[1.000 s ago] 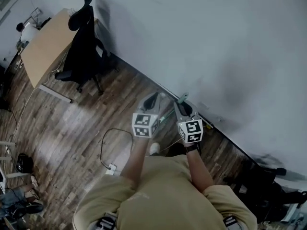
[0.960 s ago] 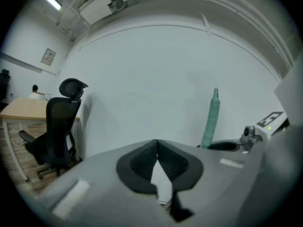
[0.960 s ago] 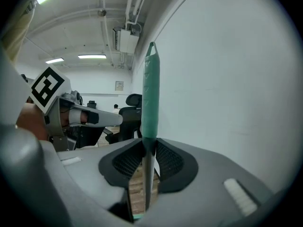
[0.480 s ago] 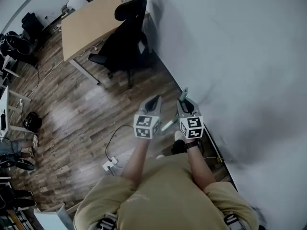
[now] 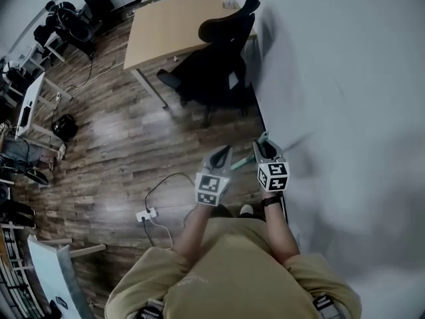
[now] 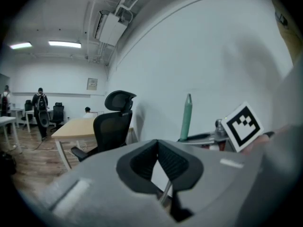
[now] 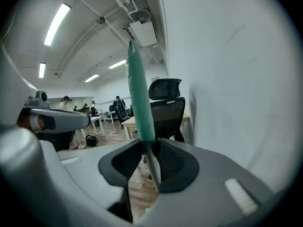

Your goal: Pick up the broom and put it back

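**Broom**: green sleeve on the handle end above a thin metal shaft, carried handle end uppermost beside the white wall
- Hidden: the brush end shows in no view. In the head view the lower shaft is lost behind the left gripper and the person's arms.

**Right gripper**: pads clamped on the broom where the green sleeve meets the metal

**Left gripper**: pad tips met, with the thin shaft gripped low in the gap between the pads. The contact there is dim and hard to read.

**Change from a second ago**
- The black office chair and the desk lay at the upper left of the head view. They now sit at top centre.
- The wall ran across the top and now fills the right side.
- Both grippers keep the same hold, side by side in front of the tan shirt.

**Head view only**
- wood floor
- power strip with its looped cable
- one shoe
- both marker cubes together

**Gripper views only**
- ceiling lights
- distant people, too small to detail

**Cross-sightings:** the left gripper view shows the green handle standing beside the right gripper's marker cube; the right gripper view shows part of the left gripper at its left edge
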`<state>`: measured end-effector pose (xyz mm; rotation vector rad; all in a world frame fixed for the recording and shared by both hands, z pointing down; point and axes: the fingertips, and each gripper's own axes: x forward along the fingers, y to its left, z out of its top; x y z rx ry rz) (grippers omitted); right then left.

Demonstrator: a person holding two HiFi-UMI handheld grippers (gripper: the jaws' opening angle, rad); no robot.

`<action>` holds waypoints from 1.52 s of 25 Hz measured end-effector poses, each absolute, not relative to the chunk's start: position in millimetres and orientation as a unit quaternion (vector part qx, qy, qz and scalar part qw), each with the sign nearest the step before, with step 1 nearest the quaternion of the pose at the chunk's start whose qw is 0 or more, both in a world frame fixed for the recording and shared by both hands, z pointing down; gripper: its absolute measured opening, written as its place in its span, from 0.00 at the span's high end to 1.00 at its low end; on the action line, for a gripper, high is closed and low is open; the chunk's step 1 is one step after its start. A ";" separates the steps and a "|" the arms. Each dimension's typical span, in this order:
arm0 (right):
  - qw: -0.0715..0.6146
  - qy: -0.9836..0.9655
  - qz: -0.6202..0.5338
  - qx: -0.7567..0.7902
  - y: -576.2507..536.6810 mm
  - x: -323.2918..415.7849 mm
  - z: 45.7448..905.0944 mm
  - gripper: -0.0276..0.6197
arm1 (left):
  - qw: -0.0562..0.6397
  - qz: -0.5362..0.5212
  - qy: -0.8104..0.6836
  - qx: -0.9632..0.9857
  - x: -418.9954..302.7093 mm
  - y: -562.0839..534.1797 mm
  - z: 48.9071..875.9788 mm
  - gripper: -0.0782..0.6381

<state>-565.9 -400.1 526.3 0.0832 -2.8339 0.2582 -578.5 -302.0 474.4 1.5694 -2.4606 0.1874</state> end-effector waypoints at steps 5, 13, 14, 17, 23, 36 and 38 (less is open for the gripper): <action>0.175 -0.980 0.092 0.003 -425.1 -627.3 554.2 0.79 | 0.141 0.055 -0.855 0.496 -630.0 -315.3 498.4 0.89; 0.217 -0.973 0.077 -0.017 -441.0 -728.9 593.1 0.81 | 0.143 -0.009 -0.867 0.478 -744.9 -344.5 521.6 0.89; 0.225 -0.971 0.071 -0.022 -441.3 -744.9 595.8 0.81 | 0.142 -0.016 -0.866 0.479 -763.6 -351.7 522.2 0.89; 0.244 -0.967 0.060 -0.042 -436.7 -778.6 598.3 0.82 | 0.140 -0.036 -0.866 0.479 -807.5 -363.0 525.7 0.89; 0.294 -0.952 0.070 -0.056 -449.2 -836.8 627.9 0.82 | 0.171 -0.064 -0.869 0.460 -878.6 -376.9 550.5 0.89; 0.404 -0.892 0.084 -0.186 -490.9 -972.4 800.1 0.82 | 0.247 -0.067 -0.901 0.349 -985.4 -401.9 653.4 0.89; 0.413 -0.885 0.087 -0.196 -487.6 -992.8 822.5 0.82 | 0.253 -0.070 -0.902 0.342 -999.1 -404.6 665.9 0.89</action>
